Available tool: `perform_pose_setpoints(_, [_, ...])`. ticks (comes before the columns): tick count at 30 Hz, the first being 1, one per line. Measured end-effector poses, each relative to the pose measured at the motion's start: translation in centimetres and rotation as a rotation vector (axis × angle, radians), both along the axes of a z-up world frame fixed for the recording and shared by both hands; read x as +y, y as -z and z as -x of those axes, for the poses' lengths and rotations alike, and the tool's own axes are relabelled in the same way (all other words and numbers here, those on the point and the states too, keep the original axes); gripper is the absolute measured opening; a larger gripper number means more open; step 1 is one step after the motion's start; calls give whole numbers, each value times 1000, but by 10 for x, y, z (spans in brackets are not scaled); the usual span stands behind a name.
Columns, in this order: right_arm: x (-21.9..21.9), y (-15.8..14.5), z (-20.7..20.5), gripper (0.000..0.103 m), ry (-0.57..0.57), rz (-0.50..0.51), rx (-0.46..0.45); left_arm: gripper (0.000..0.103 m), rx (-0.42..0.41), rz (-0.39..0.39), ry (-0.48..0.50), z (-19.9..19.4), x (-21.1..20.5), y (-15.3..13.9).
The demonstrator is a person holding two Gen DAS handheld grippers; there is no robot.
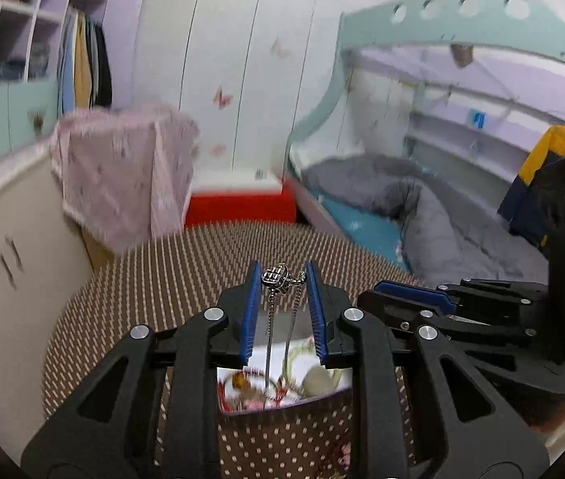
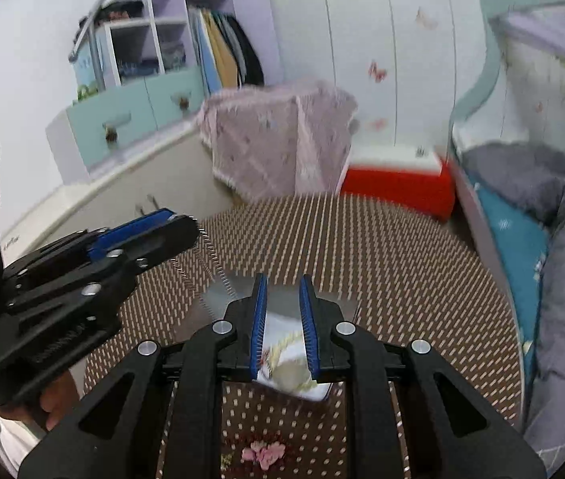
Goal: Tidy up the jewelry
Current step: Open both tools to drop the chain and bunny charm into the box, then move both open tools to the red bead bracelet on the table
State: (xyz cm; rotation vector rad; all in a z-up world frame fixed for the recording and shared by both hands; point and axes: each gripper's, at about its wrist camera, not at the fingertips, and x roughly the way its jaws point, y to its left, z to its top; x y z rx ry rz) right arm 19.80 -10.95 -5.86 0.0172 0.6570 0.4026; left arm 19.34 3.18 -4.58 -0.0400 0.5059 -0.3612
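Observation:
My left gripper [image 1: 282, 275] is shut on a silver necklace pendant [image 1: 276, 275] pinched between its blue pads. The necklace's chain [image 1: 270, 331] hangs down in two strands toward a floral jewelry tray [image 1: 322, 383] on the table. In the right wrist view the left gripper [image 2: 192, 225] is at the left, with the chain [image 2: 214, 263] dangling from its tip. My right gripper [image 2: 282, 283] hovers over the same tray [image 2: 294, 375]. Its jaws stand a narrow gap apart with nothing between them. The left wrist view shows the right gripper [image 1: 378, 291] from the side, at the right.
A round table with a brown dotted cloth [image 1: 154, 279] holds the tray. Beyond it stand a pink-covered box [image 1: 122, 167], a red and white box [image 1: 242, 199], white cabinets [image 2: 122, 183] on the left and a bed with grey bedding [image 1: 422, 207] on the right.

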Motion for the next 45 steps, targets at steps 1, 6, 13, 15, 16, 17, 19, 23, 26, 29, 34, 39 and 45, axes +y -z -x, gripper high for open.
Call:
perform_pose_setpoints(1, [1, 6, -2, 16, -7, 6, 18, 24, 23, -11, 3, -3, 0, 6])
perform_pose_setpoints(6, [-9, -4, -3, 50, 44, -12, -6, 69, 57, -67, -37, -10, 5, 14])
perform_pose_setpoints(13, [-20, -15, -2, 62, 90, -14, -37, 73, 29, -27, -49, -7, 21, 2])
perform_pose_setpoints(15, [-21, -11, -3, 62, 92, -15, -27, 73, 36, -26, -50, -6, 21, 3])
perform_pose_setpoints(16, [-20, -10, -4, 62, 93, -13, -23, 73, 40, -26, -49, -6, 20, 4])
perform_pose_setpoints(17, [-21, -9, -4, 62, 95, -12, -21, 73, 42, -26, -50, -7, 18, 4])
perform_pose_setpoints(19, [-21, -9, -3, 62, 96, -12, -20, 73, 45, -29, -50, -6, 18, 5])
perform_pose_setpoints(23, [-22, -12, 2, 63, 95, -10, -30, 73, 49, -26, -51, -7, 17, 4])
perform_pose_setpoints(26, [-23, -12, 4, 64, 100, -6, -32, 73, 49, -27, -50, -5, 17, 5])
perform_pose_setpoints(29, [-24, -12, 7, 65, 103, -4, -32, 73, 53, -33, -49, -5, 17, 5])
perform_pose_setpoints(34, [-26, -11, 12, 65, 111, -1, -31, 73, 66, -33, -47, 1, 15, 9])
perform_pose_setpoints(39, [-28, -10, 21, 65, 120, 2, -31, 73, 92, -24, -36, 9, 13, 17])
perform_pose_setpoints(45, [-32, 4, 32, 65, 123, 8, -3, 74, 119, -35, -30, 20, 10, 28])
